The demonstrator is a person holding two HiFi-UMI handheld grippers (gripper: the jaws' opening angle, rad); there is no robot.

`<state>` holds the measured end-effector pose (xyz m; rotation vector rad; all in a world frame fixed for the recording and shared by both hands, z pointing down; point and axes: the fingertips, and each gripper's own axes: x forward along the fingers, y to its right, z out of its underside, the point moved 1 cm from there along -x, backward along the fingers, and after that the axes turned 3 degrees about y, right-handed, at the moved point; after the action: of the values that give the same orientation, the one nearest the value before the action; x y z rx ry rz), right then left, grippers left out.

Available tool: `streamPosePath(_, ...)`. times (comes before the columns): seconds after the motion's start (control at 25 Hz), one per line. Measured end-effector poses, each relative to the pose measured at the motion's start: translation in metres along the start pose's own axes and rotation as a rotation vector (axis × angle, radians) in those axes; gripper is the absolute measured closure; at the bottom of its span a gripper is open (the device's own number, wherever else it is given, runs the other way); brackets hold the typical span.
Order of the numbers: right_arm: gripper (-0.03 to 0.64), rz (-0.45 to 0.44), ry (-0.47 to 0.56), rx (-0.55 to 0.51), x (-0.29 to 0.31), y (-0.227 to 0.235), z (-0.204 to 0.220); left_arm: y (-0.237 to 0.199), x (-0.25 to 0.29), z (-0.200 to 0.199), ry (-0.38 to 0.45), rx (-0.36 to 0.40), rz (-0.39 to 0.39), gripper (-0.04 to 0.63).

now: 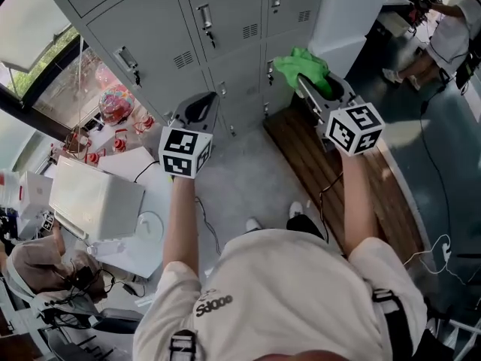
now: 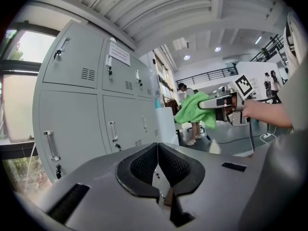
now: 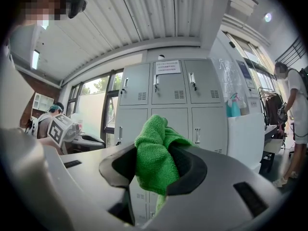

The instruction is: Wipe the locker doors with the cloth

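Note:
A bank of grey locker doors (image 1: 225, 28) (image 2: 86, 114) (image 3: 168, 93) stands ahead of me. A green cloth (image 1: 302, 66) (image 3: 154, 160) (image 2: 192, 110) is bunched between the jaws of my right gripper (image 1: 319, 85) (image 3: 155, 165), which is shut on it and held up a short way off the lower right doors. My left gripper (image 1: 199, 110) (image 2: 158, 163) hovers to the left, its jaws pressed together with nothing between them, a little off the lower doors.
A white cabinet (image 1: 349, 13) stands right of the lockers. A wooden board (image 1: 331, 171) lies on the floor below it. A white table (image 1: 98, 201) with clutter sits at the left. Cables (image 1: 436, 254) trail on the right floor. A person (image 1: 451, 28) stands far right.

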<state>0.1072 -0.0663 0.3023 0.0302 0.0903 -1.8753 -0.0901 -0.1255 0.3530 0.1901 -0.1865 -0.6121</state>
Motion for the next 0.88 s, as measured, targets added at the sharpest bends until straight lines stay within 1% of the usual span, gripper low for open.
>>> streamPosePath(0.12,0.483,-0.014,0.003,-0.004,0.02,0.016,-0.005,-0.011,0.014,-0.001,0.011,-0.021,-0.019,0.577)
streamPosePath(0.28,0.483,-0.049,0.013,-0.04,0.06,0.048,-0.013,-0.025,0.037,-0.003,0.006,-0.012,-0.057,0.577)
streamPosePath(0.56,0.485,-0.148,0.076,-0.107,0.157,0.124,-0.045,-0.073,0.098,-0.01,-0.01,-0.038,-0.209,0.577)
streamPosePath(0.68,0.483,-0.225,0.09,-0.126,0.209,0.154,-0.058,-0.089,0.126,-0.021,-0.007,-0.05,-0.274,0.577)
streamPosePath(0.8,0.485,-0.317,0.1,-0.164,0.264,0.17,-0.072,-0.104,0.138,-0.024,-0.034,-0.055,-0.359,0.577)
streamPosePath(0.88,0.483,-0.34,0.116,-0.19,0.294,0.183,-0.084,-0.113,0.147,-0.024,-0.048,-0.061,-0.398,0.577)
